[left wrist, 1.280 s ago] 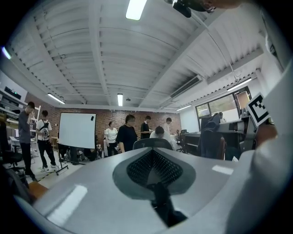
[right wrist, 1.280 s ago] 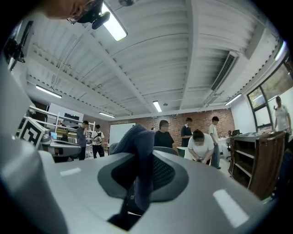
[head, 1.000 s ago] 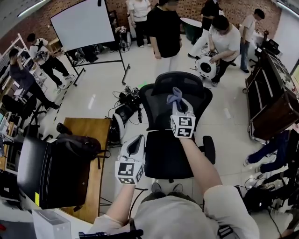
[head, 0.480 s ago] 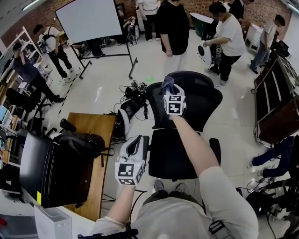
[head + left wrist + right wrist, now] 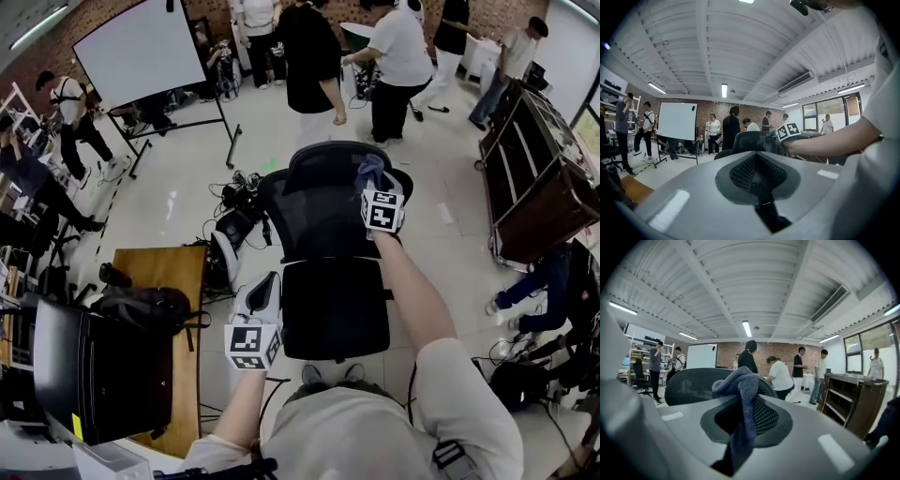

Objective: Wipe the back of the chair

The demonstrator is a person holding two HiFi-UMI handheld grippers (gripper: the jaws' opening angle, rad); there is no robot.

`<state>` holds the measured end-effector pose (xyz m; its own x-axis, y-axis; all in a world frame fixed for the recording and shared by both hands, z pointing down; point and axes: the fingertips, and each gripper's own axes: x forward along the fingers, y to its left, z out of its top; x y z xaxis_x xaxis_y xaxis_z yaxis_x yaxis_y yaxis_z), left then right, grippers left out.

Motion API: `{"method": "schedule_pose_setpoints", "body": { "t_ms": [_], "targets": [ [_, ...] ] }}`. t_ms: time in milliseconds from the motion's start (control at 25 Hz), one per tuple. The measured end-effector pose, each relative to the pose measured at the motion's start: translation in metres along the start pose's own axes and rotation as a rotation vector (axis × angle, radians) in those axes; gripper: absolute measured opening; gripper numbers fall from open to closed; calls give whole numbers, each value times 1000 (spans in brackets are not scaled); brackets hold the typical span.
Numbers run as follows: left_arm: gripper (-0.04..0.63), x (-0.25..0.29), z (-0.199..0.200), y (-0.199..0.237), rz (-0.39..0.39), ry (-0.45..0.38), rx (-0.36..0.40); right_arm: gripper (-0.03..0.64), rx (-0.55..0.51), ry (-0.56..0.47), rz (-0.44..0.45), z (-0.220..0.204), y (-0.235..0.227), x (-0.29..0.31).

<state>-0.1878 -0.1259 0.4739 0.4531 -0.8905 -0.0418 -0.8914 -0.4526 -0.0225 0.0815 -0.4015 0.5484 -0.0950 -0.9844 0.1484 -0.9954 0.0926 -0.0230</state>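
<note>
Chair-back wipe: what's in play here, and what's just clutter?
In play: black mesh office chair, blue-grey cloth, right gripper clamping it.
Clutter: wooden table, black bag on it, white board on a stand, floor cables.

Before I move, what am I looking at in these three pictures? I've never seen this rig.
No robot here: a person holds a two-jaw tool in each hand. One picture looks down from a camera on the head; the other two look along each tool's jaws. The right tool is shut on a cloth, by the top of the chair back. The left tool hangs low, shut and empty. A desk with a bag on it stands at the left.
</note>
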Motion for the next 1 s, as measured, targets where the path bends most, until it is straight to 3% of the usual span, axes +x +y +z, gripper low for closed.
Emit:
{"method": "schedule_pose_setpoints", "body": {
  "t_ms": [160,320,400,520,720,840,1000],
  "targets": [
    [57,13,1,-12,-48,-2,-2,48,-9,19,-39,-7,-36,-12],
    [57,23,7,-23,-74,-13,8,48,-2,-3,-25,2,-27,-23],
    [57,23,7,-24,-68,-14,10,48,5,-31,24,2,2,-33],
    [57,28,6,-24,-47,-1,10,48,-37,-58,167,-10,78,-38],
    [57,24,11,-15,13,7,8,49,-46,27,298,-55,182,6],
    [57,16,9,-6,44,14,15,48,-49,50,307,-67,203,27],
    [57,5,-2,6,81,41,-4,48,-52,47,287,-70,190,37]
  ]
}}
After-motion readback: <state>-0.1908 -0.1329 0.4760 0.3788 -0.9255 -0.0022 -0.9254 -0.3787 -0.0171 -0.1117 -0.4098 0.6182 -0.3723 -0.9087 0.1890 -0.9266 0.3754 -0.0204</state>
